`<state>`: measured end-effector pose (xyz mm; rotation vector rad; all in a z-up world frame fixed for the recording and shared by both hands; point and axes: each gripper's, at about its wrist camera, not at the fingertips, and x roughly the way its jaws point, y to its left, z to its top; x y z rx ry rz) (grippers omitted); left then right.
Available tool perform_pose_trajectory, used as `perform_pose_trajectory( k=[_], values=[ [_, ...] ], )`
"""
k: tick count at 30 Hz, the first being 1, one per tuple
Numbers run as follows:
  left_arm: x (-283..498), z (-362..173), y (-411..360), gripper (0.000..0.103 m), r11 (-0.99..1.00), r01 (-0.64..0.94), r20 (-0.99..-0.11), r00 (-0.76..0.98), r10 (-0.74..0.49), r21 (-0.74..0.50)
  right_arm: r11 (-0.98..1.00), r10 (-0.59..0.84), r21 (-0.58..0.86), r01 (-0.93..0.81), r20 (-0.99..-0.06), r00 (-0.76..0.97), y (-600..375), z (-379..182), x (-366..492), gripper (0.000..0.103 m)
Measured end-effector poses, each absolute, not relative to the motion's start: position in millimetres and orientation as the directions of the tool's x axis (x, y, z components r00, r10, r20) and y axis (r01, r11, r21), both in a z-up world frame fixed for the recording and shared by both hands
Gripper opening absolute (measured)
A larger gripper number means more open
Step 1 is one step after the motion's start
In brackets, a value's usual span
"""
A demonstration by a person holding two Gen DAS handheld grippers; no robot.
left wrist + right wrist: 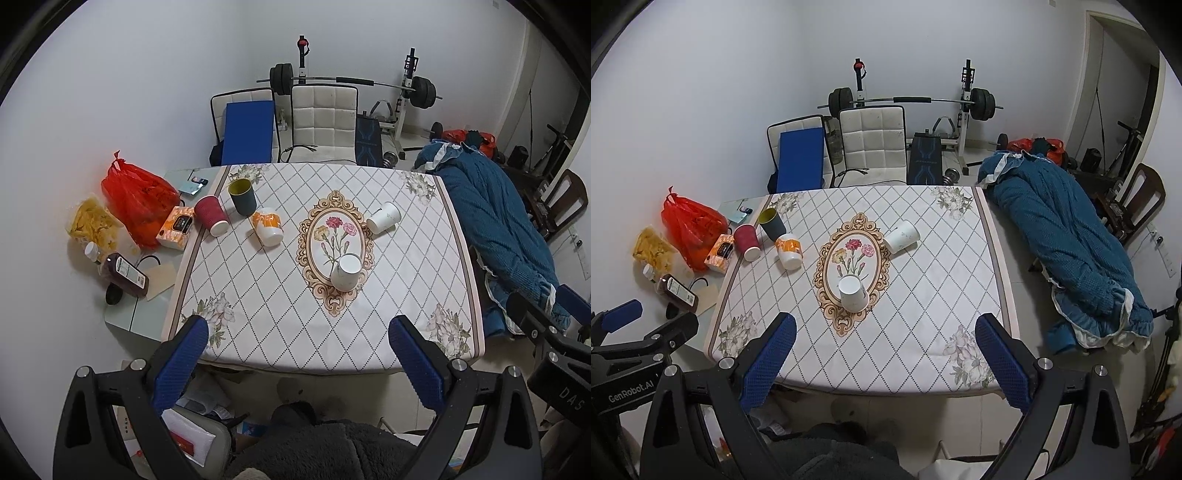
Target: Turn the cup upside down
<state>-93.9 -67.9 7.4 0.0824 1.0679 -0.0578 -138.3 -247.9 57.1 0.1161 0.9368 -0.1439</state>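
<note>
Cups crowd the frame's upper left; only the dark cup [242, 197] stands mouth up. Both your left gripper [300, 334] and right gripper [885, 329] hang wide, empty. Reach carelessly and you topple the red cup [211, 215] beside it.

This is a room in a home, doubling as a gym corner. A table under a quilted floral tablecloth [280, 295] stands before two white padded chairs [325, 122], a barbell on a white rack [912, 100] lines the far wall, and a teal knitted blanket [1067, 251] lies heaped alongside.
</note>
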Motion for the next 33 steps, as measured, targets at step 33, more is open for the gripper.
perform_pose_trajectory(
  k=[33],
  values=[
    [-86.5,17.2,-67.7,0.1,0.996,0.084,-0.871,0.491,-0.009,0.037,0.983,-0.08,0.035,0.183,-0.809,0.583,-245.5,57.0,-147.7,0.1]
  ],
)
